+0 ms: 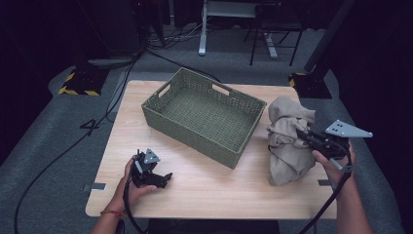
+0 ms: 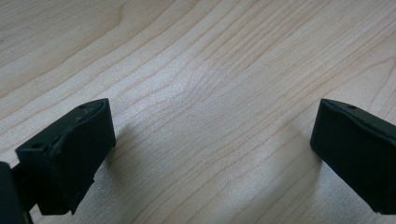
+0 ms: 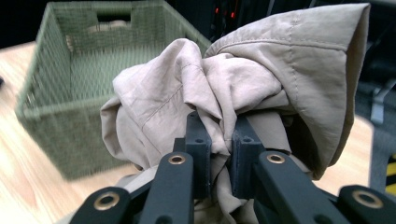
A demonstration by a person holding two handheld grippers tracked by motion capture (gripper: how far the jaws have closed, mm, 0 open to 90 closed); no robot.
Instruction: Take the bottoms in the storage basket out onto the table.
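Two grippers work over a pale wooden table (image 1: 209,183) in the high view, standing on grey carpet in a dark room with cables and a desk frame behind. A green woven basket (image 1: 204,117) sits mid-table; the right gripper (image 1: 304,136) pinches a beige garment (image 1: 287,141) just right of it. The left gripper (image 1: 165,178) rests near the front edge.

Left gripper view: jaws spread wide over bare wood grain.

Right gripper view: jaws clenched on bunched beige cloth, basket beyond.
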